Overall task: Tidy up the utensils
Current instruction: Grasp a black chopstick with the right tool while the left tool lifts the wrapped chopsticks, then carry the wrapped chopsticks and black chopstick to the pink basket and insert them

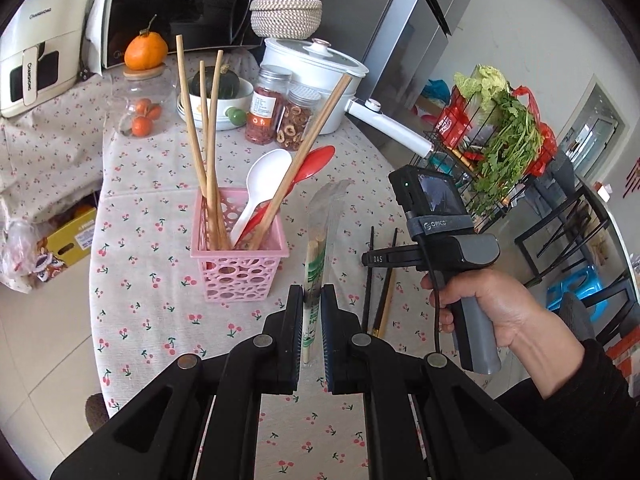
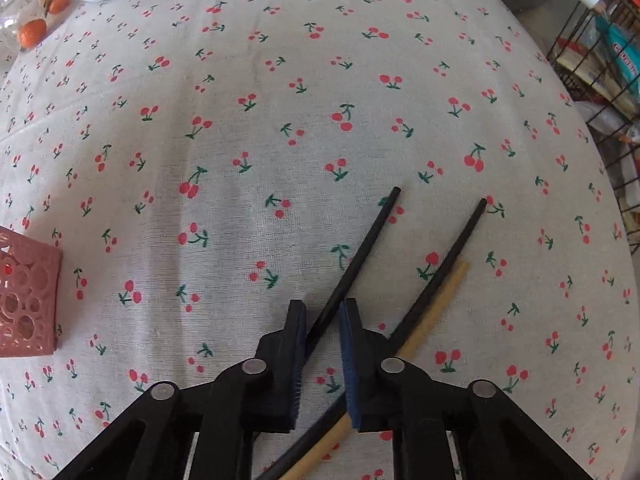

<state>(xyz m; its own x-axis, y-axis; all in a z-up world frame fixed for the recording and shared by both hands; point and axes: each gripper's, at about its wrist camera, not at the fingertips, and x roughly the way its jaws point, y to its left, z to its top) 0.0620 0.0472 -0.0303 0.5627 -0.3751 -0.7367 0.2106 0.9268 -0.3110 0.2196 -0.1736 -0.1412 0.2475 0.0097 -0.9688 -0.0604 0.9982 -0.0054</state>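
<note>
Pink basket [image 2: 26,300] cut off by the right-wrist view's left edge; black chopsticks [image 2: 352,264] and tan chopstick [image 2: 436,300] run under the jaws, near ends hidden; wrapped chopsticks' [image 1: 316,264] print unreadable.

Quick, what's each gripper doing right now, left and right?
Left gripper: jaws shut on the wrapped chopsticks, lifted above the tablecloth.
Right gripper: jaws open around a black chopstick, not gripping it yet.

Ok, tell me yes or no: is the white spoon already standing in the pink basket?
Yes, the white spoon stands handle-down inside the pink basket, beside the red spoon and wooden chopsticks.
</note>
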